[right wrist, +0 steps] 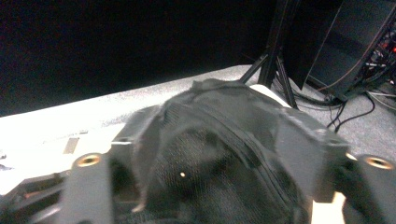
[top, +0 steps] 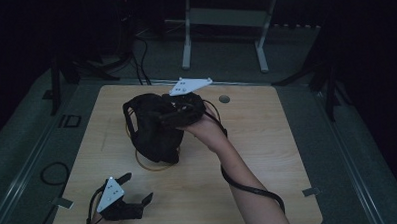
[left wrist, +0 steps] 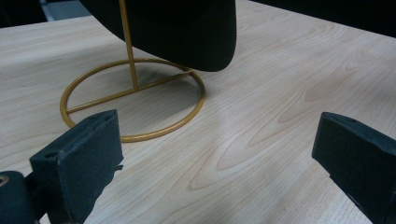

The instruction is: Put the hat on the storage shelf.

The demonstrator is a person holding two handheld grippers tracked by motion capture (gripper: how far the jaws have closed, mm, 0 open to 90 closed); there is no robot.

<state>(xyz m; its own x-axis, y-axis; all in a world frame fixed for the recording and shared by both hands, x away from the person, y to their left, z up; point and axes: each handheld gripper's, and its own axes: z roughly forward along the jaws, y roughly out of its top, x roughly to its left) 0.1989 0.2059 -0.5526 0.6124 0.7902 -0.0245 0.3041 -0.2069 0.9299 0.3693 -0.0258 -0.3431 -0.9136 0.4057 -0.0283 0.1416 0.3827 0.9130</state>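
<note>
The right gripper [top: 179, 112] appears clamped on the black fabric cap [top: 152, 126], which sits atop the thin gold wire stand with a ring base [left wrist: 133, 95], mid-surface. Lift straight up so the post clears. The left gripper [top: 134, 192], jaws apart, rests near the pale wooden surface [top: 267, 139]'s front edge; open room lies rightward.

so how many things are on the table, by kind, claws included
black hat: 1
gold wire stand: 1
claws: 2, the left claw and the right claw
total: 4
</note>
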